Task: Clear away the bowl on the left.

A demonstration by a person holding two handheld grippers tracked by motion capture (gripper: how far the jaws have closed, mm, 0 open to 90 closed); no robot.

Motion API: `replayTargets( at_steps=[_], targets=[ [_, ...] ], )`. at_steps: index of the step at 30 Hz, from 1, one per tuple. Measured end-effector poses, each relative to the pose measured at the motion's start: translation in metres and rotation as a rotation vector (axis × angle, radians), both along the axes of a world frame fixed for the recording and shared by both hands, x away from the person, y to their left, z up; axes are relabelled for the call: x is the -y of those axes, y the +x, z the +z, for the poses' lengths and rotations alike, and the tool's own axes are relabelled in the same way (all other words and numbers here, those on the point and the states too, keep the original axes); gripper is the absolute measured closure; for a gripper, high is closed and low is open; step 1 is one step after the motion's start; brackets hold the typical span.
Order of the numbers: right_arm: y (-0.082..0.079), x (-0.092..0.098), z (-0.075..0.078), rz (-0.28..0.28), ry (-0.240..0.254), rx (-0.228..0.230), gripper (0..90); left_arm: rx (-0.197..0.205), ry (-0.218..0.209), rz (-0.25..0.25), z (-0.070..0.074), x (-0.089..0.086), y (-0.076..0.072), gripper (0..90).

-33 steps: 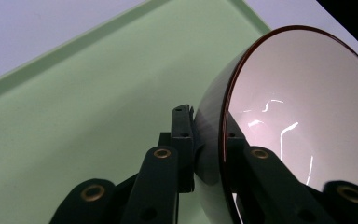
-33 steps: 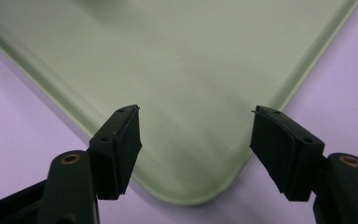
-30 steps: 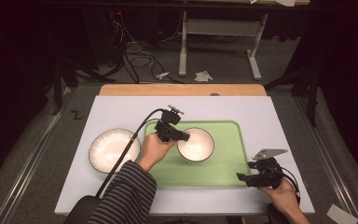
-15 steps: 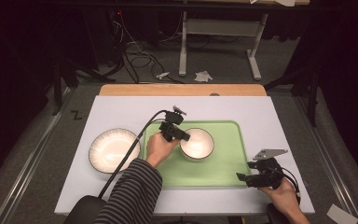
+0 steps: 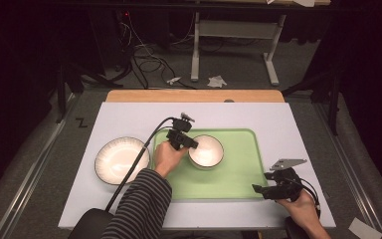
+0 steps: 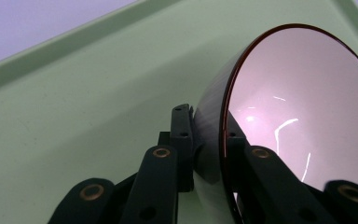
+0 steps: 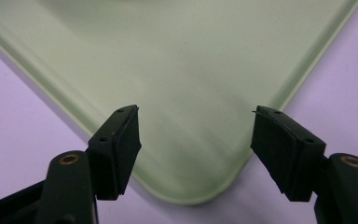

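Left gripper (image 5: 188, 141) clamped on rim of bowl (image 5: 206, 151), tilted over green tray (image 5: 238, 169) on counter. Right gripper (image 7: 196, 140) open, empty (near tray corner). Risk: thin rim pinch slipping, bowl dropping.

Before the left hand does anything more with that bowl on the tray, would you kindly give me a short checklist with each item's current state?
1. Left gripper pinches the bowl's rim, one jaw inside, one outside: ok.
2. Bowl is over the green tray, within its edges: ok.
3. Bowl rests flat on the tray: cannot tell.
4. Right gripper is open and holds nothing, at the tray's near right corner: ok.
5. Second bowl sits on the white table left of the tray, apart from the held one: ok.
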State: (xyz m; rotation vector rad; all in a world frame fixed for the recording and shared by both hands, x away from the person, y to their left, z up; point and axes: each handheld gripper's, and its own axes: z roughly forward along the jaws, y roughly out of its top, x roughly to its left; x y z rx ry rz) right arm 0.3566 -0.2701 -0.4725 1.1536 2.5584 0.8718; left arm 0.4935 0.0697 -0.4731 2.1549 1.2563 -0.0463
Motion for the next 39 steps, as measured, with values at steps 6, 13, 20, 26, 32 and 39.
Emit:
replayTargets(
  at_steps=[6,13,20,26,32,39],
  targets=[
    [0.000,0.000,0.000,0.001,-0.005,0.007,34.2,-0.024,-0.027,0.029,-0.007,-0.009,0.001,81.9],
    [0.000,-0.001,0.000,-0.006,-0.003,0.000,34.2,0.012,-0.019,0.011,-0.008,-0.007,-0.001,81.5],
    [0.000,-0.001,0.000,-0.009,0.000,-0.006,34.1,0.031,-0.014,-0.003,-0.003,-0.008,-0.005,65.8],
    [0.000,-0.001,0.000,-0.005,-0.004,0.002,34.1,0.083,-0.011,0.011,0.007,-0.013,-0.009,53.9],
    [0.000,0.000,0.000,-0.009,-0.002,-0.001,34.1,0.098,-0.014,0.016,0.019,-0.021,-0.013,51.6],
    [0.000,-0.001,0.000,-0.009,-0.002,-0.005,34.2,0.114,-0.003,0.005,0.028,-0.032,-0.021,49.4]
  ],
)
